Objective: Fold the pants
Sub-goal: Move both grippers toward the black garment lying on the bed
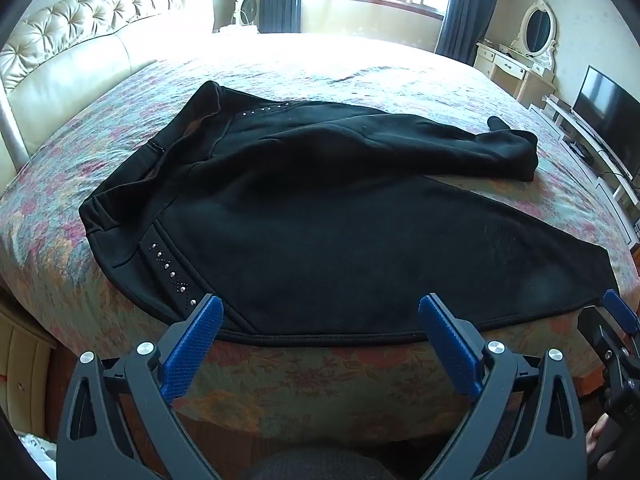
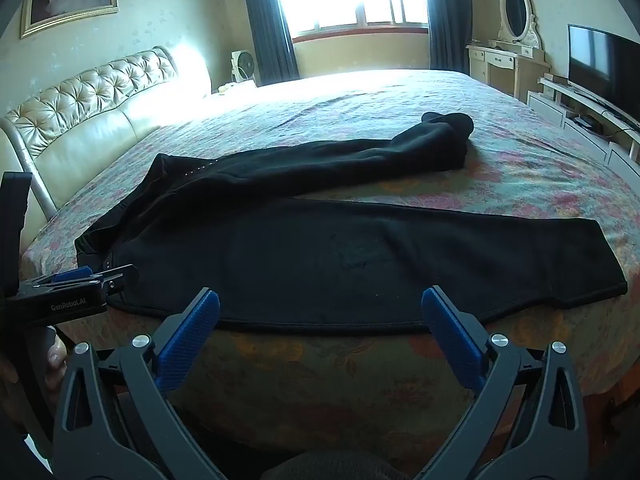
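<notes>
In the left wrist view the left hand-held gripper hangs released just short of the black pants spread on the bed, and in the right wrist view the right hand-held gripper likewise gapes wide, touching nothing, beside the pants' near hem.

Pants matt black fleecy cloth; bedspread floral woven; headboard glossy tufted leather.

surface: bed wearing a floral quilted cover | load: black pants lying directly on it, spread out, waistband sitting toward the headboard side | legs: near one lying flat, far one lying rumpled, cuff bunching
</notes>
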`<state>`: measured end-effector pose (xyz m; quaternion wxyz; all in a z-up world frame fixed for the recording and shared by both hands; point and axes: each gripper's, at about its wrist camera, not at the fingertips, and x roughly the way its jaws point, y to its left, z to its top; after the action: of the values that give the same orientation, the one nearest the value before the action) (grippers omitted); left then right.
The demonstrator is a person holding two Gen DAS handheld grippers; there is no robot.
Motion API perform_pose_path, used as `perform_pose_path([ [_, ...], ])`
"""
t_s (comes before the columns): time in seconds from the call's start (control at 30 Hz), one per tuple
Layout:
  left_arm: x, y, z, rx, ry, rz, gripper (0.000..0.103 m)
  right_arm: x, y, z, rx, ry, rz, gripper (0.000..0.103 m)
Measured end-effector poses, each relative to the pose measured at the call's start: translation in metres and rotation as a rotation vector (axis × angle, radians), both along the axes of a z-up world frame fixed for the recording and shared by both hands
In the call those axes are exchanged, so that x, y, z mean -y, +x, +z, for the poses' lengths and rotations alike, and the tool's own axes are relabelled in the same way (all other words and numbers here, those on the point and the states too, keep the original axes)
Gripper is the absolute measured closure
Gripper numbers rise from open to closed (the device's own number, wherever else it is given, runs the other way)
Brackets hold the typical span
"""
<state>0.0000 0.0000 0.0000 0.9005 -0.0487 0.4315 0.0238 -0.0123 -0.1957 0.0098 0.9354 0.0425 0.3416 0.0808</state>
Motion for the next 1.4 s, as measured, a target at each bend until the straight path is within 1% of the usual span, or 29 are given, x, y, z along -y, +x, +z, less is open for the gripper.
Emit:
perform_pose_path([
  [0.17,-0.002,0.002,0.000,0.012,-0.001,-0.002,0.005,0.001,0.001,-0.001,0.000,0.001,0.002,0.002],
  [0.23,0.006,-0.005,-0.001,0.015,-0.001,-0.002,0.005,0.001,0.001,-0.001,-0.001,0.001,0.001,0.002],
  [0.33,-0.001,-0.001,0.003,0.016,-0.001,-0.001,0.005,0.001,0.001,-0.001,0.000,0.000,0.000,0.002],
  [0.53,0.000,0.000,0.004,0.018,0.001,-0.014,0.005,0.001,0.006,0.001,-0.006,0.008,-0.002,0.002],
  [0.73,0.000,0.000,0.004,0.030,0.009,-0.024,0.005,-0.012,0.016,0.002,-0.022,0.001,0.023,0.002],
  [0.93,-0.001,-0.002,0.007,0.072,-0.013,-0.026,0.005,-0.029,0.027,-0.008,-0.058,-0.023,0.055,0.002],
  [1.0,0.000,-0.002,0.008,0.076,-0.004,-0.028,0.005,-0.033,0.032,-0.011,-0.066,-0.031,0.058,0.002],
  [1.07,-0.001,-0.002,0.008,0.074,-0.013,-0.029,0.005,-0.036,0.035,-0.013,-0.072,-0.033,0.058,0.002],
  [1.17,-0.001,-0.001,0.007,0.046,-0.022,-0.028,0.005,-0.037,0.039,-0.016,-0.082,-0.034,0.056,0.002],
  [1.27,-0.002,-0.001,0.007,0.052,-0.028,-0.028,0.005,-0.038,0.041,-0.019,-0.089,-0.039,0.056,0.002],
  [1.37,-0.002,-0.001,0.007,0.048,-0.022,-0.026,0.005,-0.037,0.042,-0.020,-0.095,-0.040,0.055,0.002],
  [1.4,-0.001,0.000,0.006,0.033,-0.011,-0.026,0.005,-0.036,0.042,-0.021,-0.096,-0.039,0.055,0.002],
])
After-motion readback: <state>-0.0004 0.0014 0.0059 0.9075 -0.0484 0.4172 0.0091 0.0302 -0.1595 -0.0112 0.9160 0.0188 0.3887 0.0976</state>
